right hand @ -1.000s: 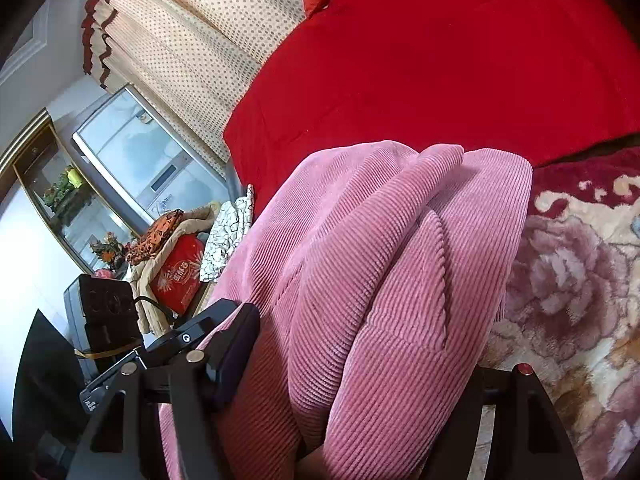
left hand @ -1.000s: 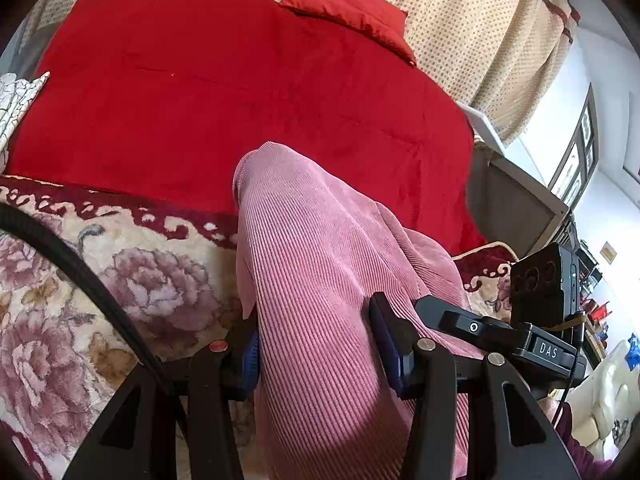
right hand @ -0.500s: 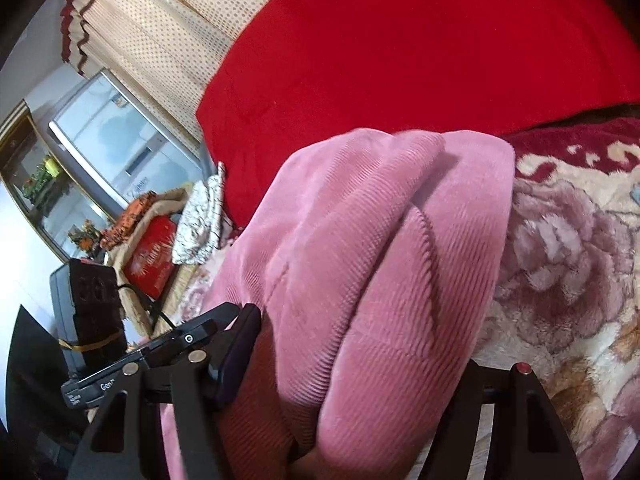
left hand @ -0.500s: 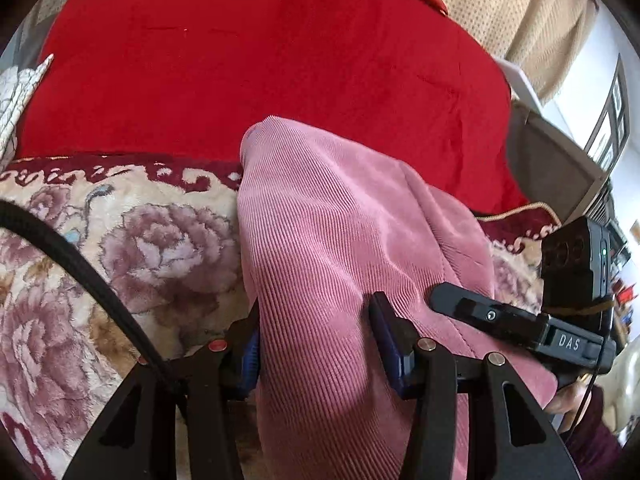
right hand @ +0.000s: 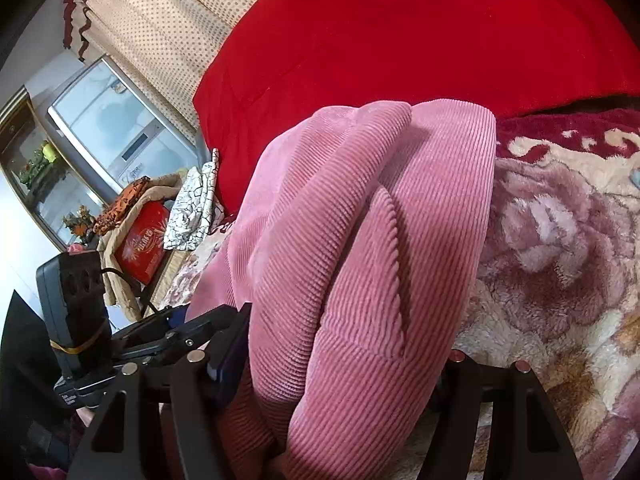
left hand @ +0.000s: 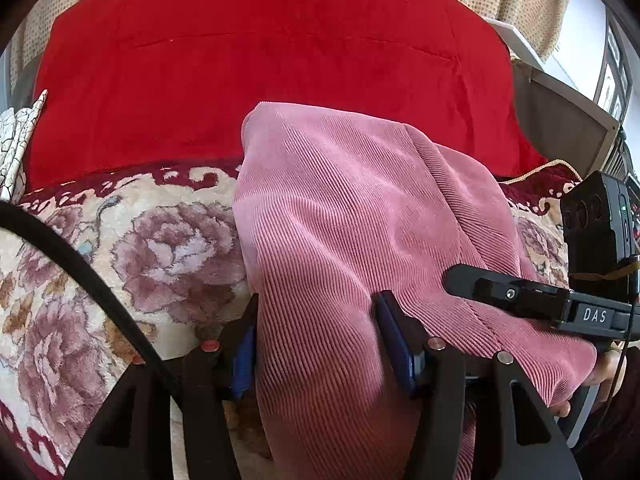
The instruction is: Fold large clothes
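- Pink corduroy garment [left hand: 344, 216], bunched into thick folds, lies on the floral plush blanket [left hand: 132, 248]; its far end meets the blanket's far edge, against the plain red quilt [left hand: 280, 64].
- Left gripper [left hand: 316, 344]: jaws have just been opening; garment sits between the blue pads, contact still apparent.
- Right gripper [right hand: 340, 364]: clamped on a thick fold of the garment.

Left tongs [left hand: 320, 344] opening around pink corduroy garment [left hand: 360, 216], floral blanket [left hand: 132, 248]
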Demonstrator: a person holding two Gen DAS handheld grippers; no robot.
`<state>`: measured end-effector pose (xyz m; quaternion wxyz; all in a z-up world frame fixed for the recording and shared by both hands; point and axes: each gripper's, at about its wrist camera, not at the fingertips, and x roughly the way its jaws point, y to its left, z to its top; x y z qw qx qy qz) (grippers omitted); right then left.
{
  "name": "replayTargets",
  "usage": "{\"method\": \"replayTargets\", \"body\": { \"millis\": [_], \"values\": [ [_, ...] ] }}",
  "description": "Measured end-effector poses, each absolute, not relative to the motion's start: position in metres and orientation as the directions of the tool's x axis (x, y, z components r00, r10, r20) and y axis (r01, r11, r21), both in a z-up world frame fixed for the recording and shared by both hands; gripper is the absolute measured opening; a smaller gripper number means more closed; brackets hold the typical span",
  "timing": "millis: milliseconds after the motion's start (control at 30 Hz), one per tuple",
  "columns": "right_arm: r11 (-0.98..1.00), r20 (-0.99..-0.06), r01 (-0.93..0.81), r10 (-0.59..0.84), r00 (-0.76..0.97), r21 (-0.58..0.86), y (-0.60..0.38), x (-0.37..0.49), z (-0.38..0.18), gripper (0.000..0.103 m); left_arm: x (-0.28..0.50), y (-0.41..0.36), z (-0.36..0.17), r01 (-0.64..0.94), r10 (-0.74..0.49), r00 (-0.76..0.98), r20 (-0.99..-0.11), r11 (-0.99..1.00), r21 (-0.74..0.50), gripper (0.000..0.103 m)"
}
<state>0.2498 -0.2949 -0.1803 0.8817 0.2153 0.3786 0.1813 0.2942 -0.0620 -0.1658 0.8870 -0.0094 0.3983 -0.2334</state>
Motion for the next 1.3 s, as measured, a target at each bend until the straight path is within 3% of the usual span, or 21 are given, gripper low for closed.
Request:
{"method": "replayTargets", "body": {
  "millis": [333,800,1033,1167,1233,1267,1300],
  "values": [
    [0.822,-0.618,-0.064,0.474,0.627,0.566,-0.316,0.246,-0.157,0.079,0.289,-0.053,-0.149,0.360,-0.391,0.599,-0.699,0.911,-0.202,0.065],
    [0.863,-0.488,-0.096,0.368,0.792,0.495,-0.327,0.221,-0.083,0.081,0.263,-0.060,-0.125,0.376,-0.350,0.661,-0.664,0.920,-0.112,0.066],
    [0.862,-0.413,-0.212,0.420,0.808,0.460,-0.294,0.232,-0.066,0.080,0.265,-0.060,-0.128,0.370,-0.333,0.664,-0.670,0.924,-0.093,0.066],
    [0.851,-0.508,-0.137,0.423,0.750,0.507,-0.292,0.261,-0.091,0.071,0.265,-0.060,-0.129,0.368,-0.323,0.665,-0.673,0.926,-0.081,0.066],
    [0.860,-0.635,-0.006,0.381,0.673,0.510,-0.300,0.283,-0.127,0.047,0.265,-0.060,-0.130,0.369,-0.318,0.663,-0.677,0.927,-0.074,0.066],
    [0.862,-0.667,0.046,0.355,0.655,0.504,-0.307,0.287,-0.142,0.025,0.266,-0.061,-0.131,0.368,-0.315,0.662,-0.680,0.927,-0.071,0.066],
    [0.860,-0.664,0.061,0.343,0.665,0.506,-0.312,0.288,-0.148,0.014,0.266,-0.061,-0.131,0.367,-0.313,0.663,-0.680,0.928,-0.070,0.066]
  ]
}}
